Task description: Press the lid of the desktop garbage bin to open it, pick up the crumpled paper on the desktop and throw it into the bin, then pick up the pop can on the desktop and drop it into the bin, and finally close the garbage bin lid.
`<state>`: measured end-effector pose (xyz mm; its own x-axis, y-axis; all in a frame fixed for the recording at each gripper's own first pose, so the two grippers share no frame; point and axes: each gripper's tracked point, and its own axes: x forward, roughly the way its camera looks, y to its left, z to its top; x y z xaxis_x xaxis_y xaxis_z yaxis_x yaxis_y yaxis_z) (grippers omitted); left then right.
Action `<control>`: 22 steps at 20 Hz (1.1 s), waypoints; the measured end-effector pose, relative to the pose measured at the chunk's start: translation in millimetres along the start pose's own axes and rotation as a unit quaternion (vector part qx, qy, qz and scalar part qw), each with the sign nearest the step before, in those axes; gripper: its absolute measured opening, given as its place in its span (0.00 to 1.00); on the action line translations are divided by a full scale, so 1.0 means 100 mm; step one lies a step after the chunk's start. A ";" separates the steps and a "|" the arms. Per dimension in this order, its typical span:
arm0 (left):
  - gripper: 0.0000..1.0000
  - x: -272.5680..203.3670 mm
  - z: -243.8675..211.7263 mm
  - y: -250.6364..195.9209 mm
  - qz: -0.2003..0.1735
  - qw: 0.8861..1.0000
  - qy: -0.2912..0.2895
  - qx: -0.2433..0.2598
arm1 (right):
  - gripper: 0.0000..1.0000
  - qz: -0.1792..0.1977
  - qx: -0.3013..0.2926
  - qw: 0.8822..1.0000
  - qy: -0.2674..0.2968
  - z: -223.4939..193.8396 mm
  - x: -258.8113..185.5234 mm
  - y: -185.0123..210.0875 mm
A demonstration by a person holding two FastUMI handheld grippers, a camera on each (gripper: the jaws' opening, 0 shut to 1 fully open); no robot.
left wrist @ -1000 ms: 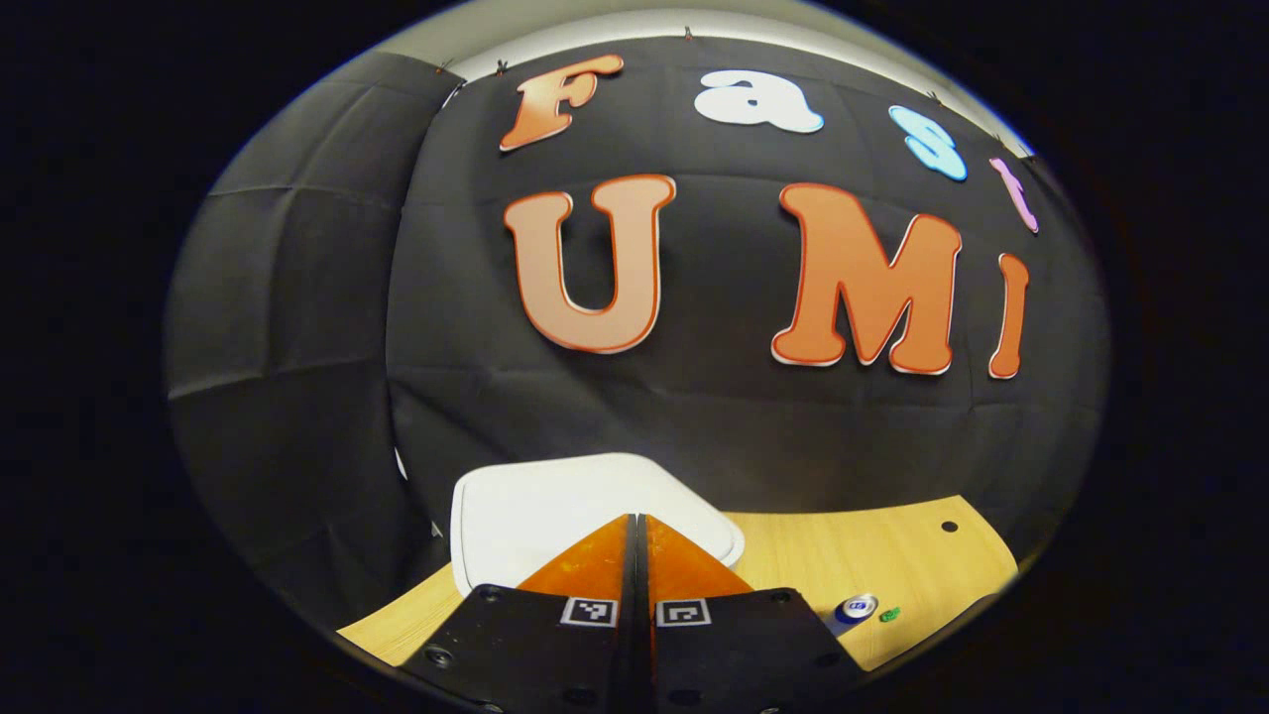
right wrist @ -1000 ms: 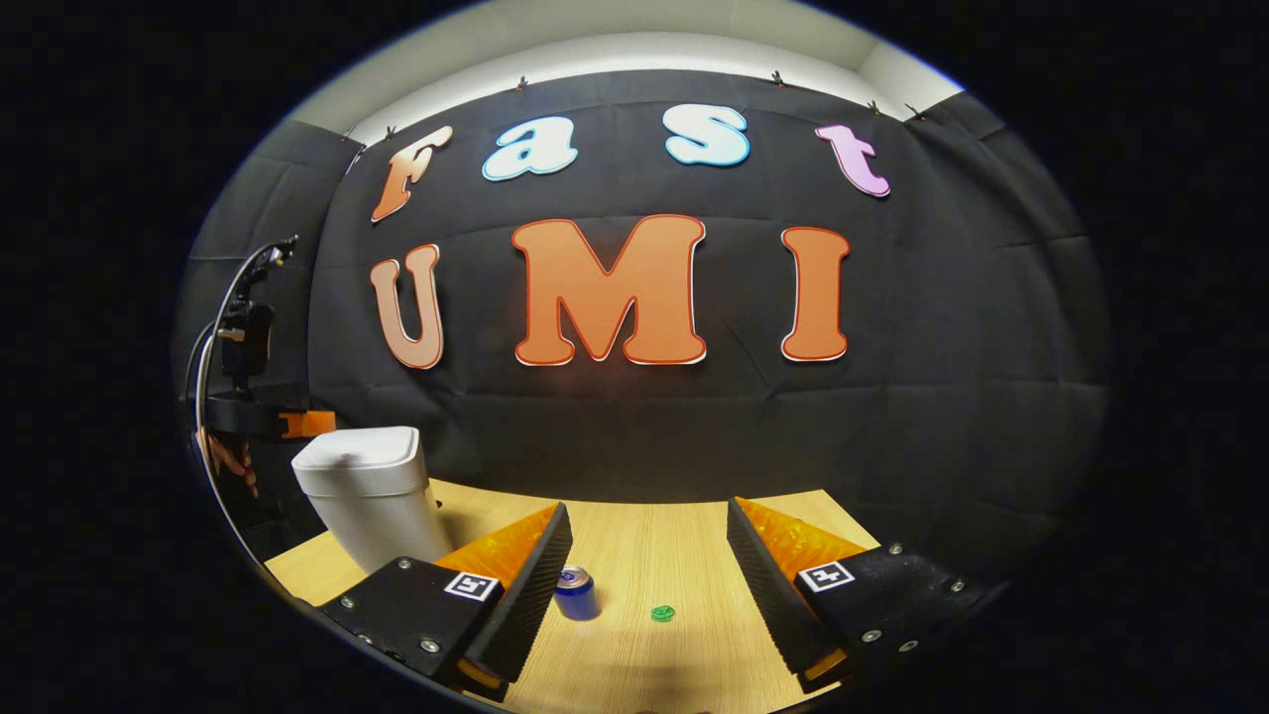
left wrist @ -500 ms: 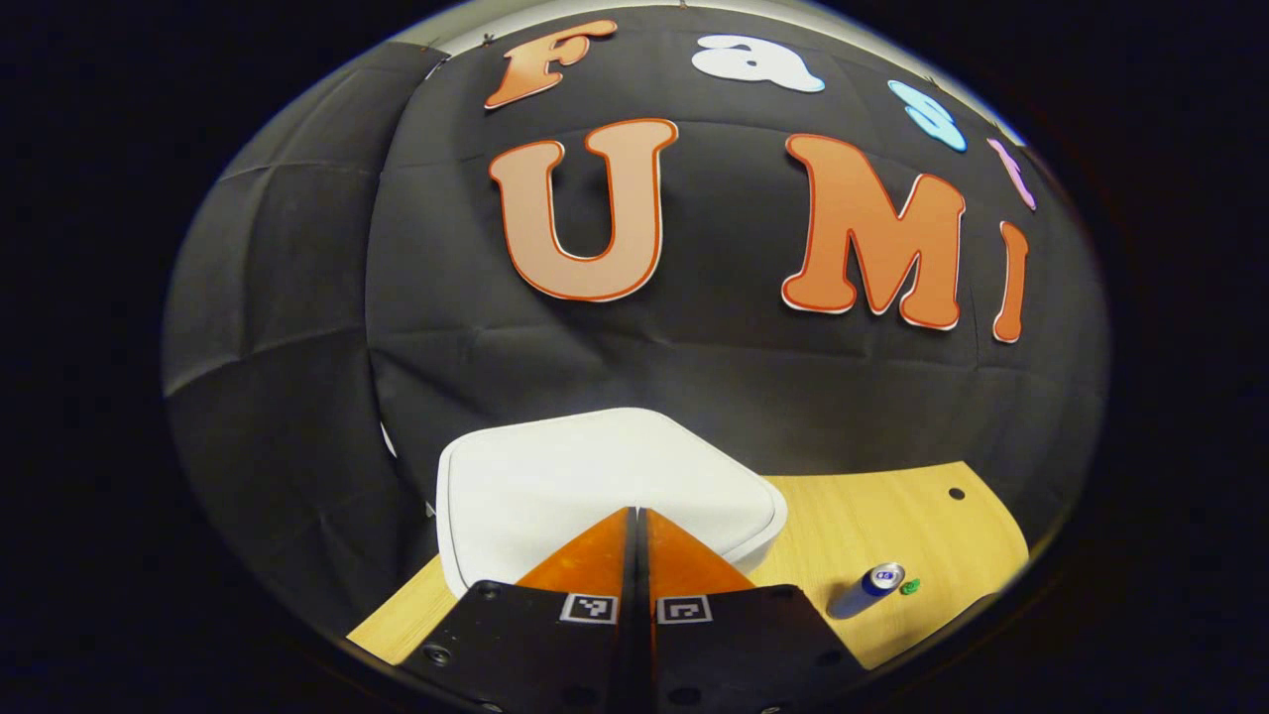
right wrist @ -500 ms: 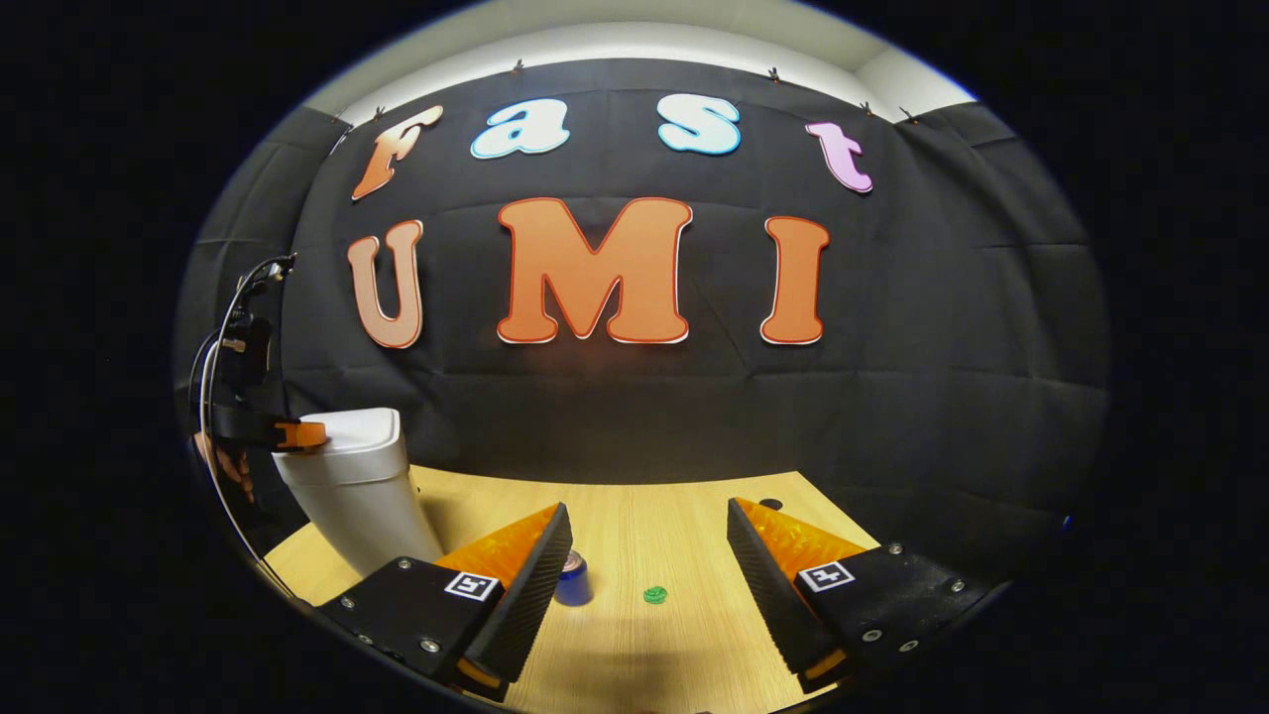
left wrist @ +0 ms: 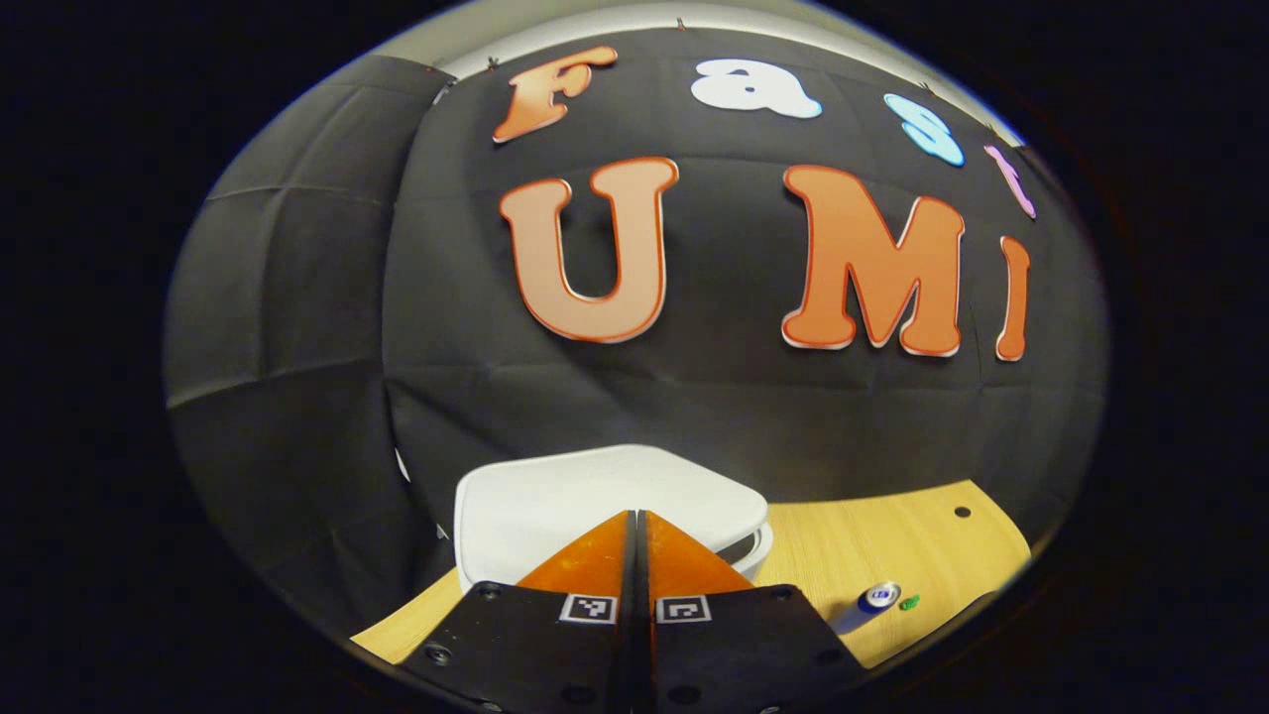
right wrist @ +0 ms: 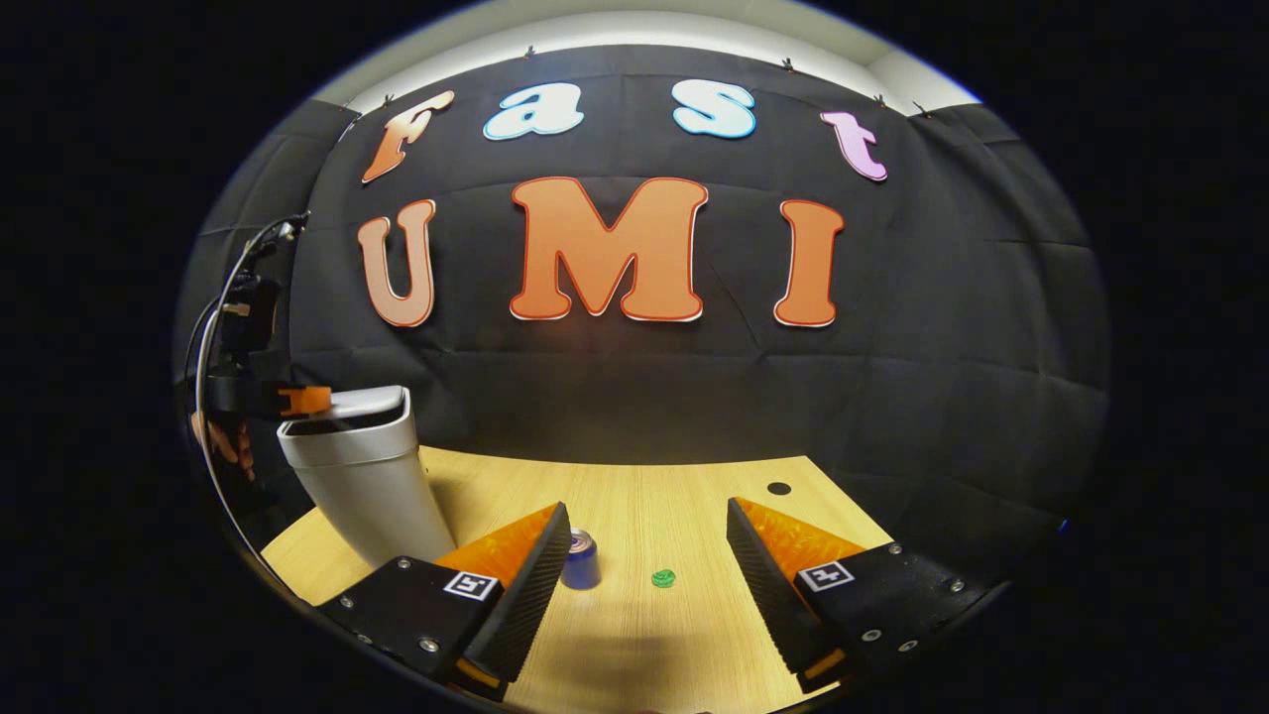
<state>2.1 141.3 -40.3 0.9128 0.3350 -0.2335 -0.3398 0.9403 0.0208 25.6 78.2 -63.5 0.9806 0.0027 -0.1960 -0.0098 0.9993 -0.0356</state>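
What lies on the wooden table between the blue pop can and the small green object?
Nothing: in the right gripper view the blue pop can and the small green object stand apart, with bare light wooden table between them.

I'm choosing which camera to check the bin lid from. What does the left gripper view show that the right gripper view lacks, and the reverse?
Left gripper view: the lid's white top seen from above, with the fingers pressed together over it.
Right gripper view: the bin side-on, a dark gap under its raised lid, a hand behind it, and the open right gripper.
Both: the left gripper at the lid, the wooden table, the can and a small green wad beside it, likely the paper.
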 end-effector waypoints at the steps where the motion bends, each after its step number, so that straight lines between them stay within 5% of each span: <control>1: 0.00 0.01 0.10 -0.01 0.007 1.000 -0.020 -0.002 | 0.94 0.008 0.003 1.000 0.001 -0.01 0.06 -0.04; 5: 0.11 -0.14 0.38 -0.17 0.011 0.997 -0.072 -0.016 | 0.94 0.041 0.007 0.999 0.005 -0.07 0.34 -0.19; 14: 0.84 -0.80 0.62 -0.75 0.001 0.994 -0.112 0.005 | 0.94 0.098 -0.011 0.990 0.099 -1.14 1.06 -0.31; 22: 0.84 -1.20 0.55 -1.13 0.002 0.993 -0.091 0.070 | 0.94 0.093 -0.028 0.975 0.200 -2.16 1.78 -0.38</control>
<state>-56.6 -1.8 39.2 0.9414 0.3328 -0.0545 -0.3209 0.9336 0.1592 158.4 33.2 -308.4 0.8062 0.1573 -0.5703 -0.2018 0.9793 -0.0152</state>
